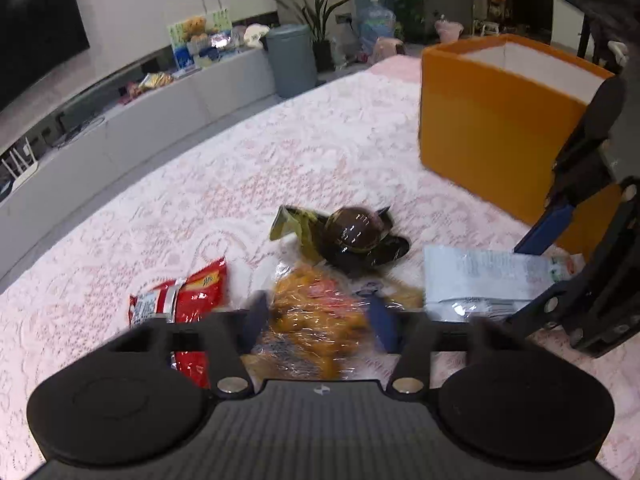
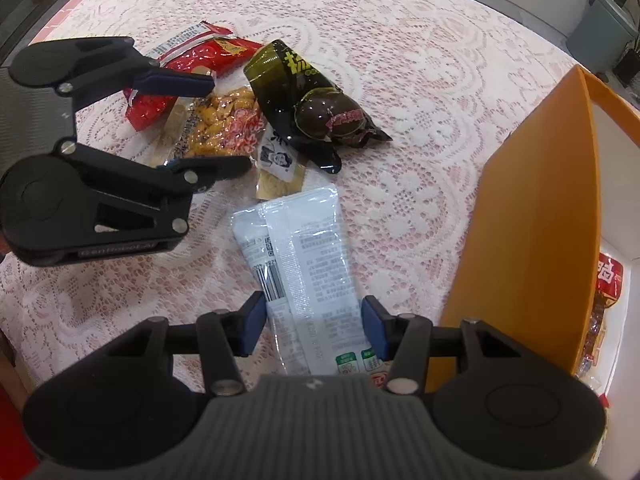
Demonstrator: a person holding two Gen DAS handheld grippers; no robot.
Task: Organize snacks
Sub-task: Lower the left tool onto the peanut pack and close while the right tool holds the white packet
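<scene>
Your right gripper (image 2: 314,328) stands open, jaws straddling the white sachets (image 2: 304,248); they're light, slick, floppy film, so pinch across the flat middle, not the crimped seal; printed text and barcode face up, lying beside the orange box (image 2: 532,216). Your left gripper (image 1: 316,316) is open too, over the clear bag of yellow snacks (image 1: 316,308); crinkly, soft, contents likely brittle, so grip gently; red packet (image 1: 180,300) and dark green packet (image 1: 348,236) lie touching it on the lace tablecloth (image 1: 200,184).
</scene>
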